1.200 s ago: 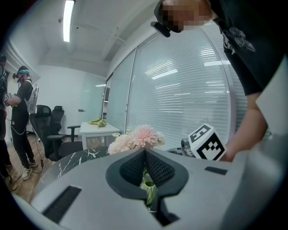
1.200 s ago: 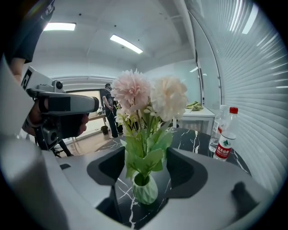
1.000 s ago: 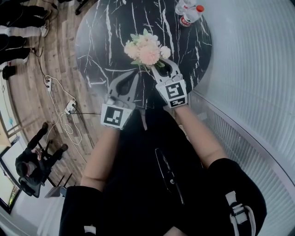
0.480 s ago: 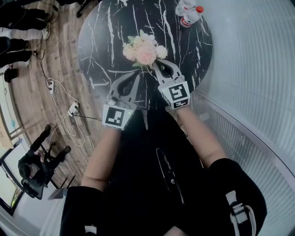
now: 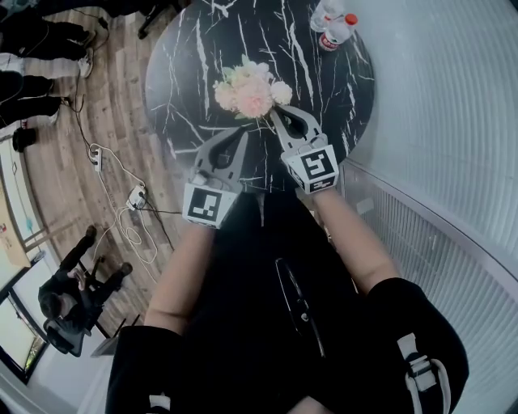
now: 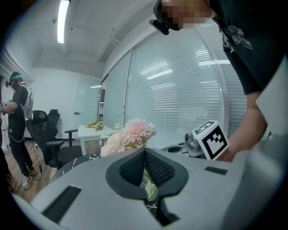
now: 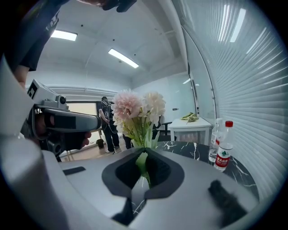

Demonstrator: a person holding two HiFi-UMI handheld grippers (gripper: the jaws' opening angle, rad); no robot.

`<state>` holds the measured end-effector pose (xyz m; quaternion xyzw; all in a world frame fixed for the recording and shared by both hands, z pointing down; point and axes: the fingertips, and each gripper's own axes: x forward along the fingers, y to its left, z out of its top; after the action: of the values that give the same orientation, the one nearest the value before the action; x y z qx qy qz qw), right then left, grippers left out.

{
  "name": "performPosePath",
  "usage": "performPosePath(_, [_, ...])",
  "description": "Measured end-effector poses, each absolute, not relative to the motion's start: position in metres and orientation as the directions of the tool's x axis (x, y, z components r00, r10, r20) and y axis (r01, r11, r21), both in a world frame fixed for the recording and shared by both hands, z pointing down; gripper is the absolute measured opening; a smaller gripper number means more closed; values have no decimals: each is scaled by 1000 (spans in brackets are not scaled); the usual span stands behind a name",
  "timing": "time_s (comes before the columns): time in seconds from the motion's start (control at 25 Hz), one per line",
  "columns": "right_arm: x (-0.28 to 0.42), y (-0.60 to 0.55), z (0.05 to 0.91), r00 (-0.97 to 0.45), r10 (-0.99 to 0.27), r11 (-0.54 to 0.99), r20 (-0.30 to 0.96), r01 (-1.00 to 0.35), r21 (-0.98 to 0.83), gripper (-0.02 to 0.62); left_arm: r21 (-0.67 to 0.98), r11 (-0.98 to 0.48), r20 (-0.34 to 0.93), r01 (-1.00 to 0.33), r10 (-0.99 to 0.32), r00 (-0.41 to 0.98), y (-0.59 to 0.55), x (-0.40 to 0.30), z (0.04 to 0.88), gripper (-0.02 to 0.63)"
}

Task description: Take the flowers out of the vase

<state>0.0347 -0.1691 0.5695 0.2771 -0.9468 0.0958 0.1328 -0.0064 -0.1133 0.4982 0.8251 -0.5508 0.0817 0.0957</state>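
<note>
Both grippers, head view: left gripper and right gripper are pointing in beneath the flowers, over the table; no vase is showing.
Left gripper view: jaws are pressing together, apparently on a stem.
Right gripper view: jaws are pinching the stems.
Step, judged: lifting the bunch; next is calling for a steady upward pull.
Writing: bottle label is showing nothing legible.

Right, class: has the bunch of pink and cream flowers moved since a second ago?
Yes, slightly. In the head view the pink and cream flower bunch has drifted left, away from the clear plastic bottles on the round black marble table.
</note>
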Motion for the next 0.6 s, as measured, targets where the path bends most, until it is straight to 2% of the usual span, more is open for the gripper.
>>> performPosePath(0.6, [14, -164, 517, -792, -565, 796, 232, -597, -102, 19, 33, -409, 202, -912, -891, 407, -97, -35, 467, 14])
